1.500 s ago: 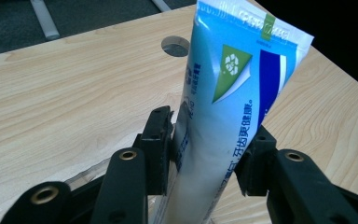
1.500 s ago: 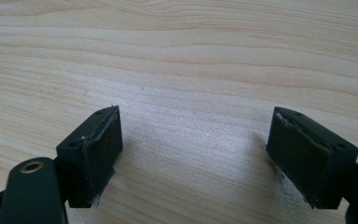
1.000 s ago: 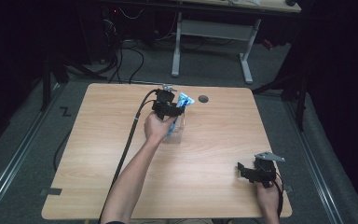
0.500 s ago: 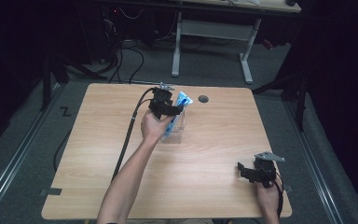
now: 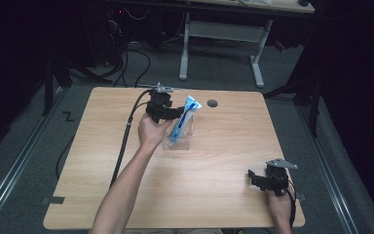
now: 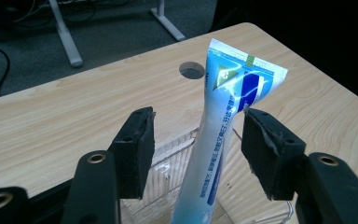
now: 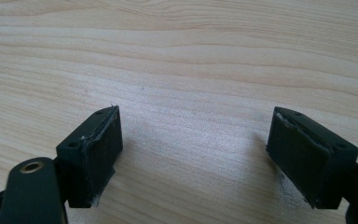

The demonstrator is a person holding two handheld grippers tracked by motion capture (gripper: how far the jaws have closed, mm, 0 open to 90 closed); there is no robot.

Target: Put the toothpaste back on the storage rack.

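**Toothpaste tube left standing in clear holder**

A pale wooden table [image 5: 126, 195] with a round cable hole [image 5: 212, 103] stood on grey carpet in a dark room, a white-legged desk [image 5: 255, 58] behind it. The toothpaste tube [image 6: 214, 140] leaned in a clear plastic holder [image 5: 182, 139]. The left gripper [image 6: 196, 140] had just been opening, its pads apart from the tube between them. The right gripper [image 7: 193, 149] gaped over bare wood. The tube's lower end was cut off from sight.

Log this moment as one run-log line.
left gripper: jaws just opening, off toothpaste tube | tube: upright in clear holder | right gripper: open over table
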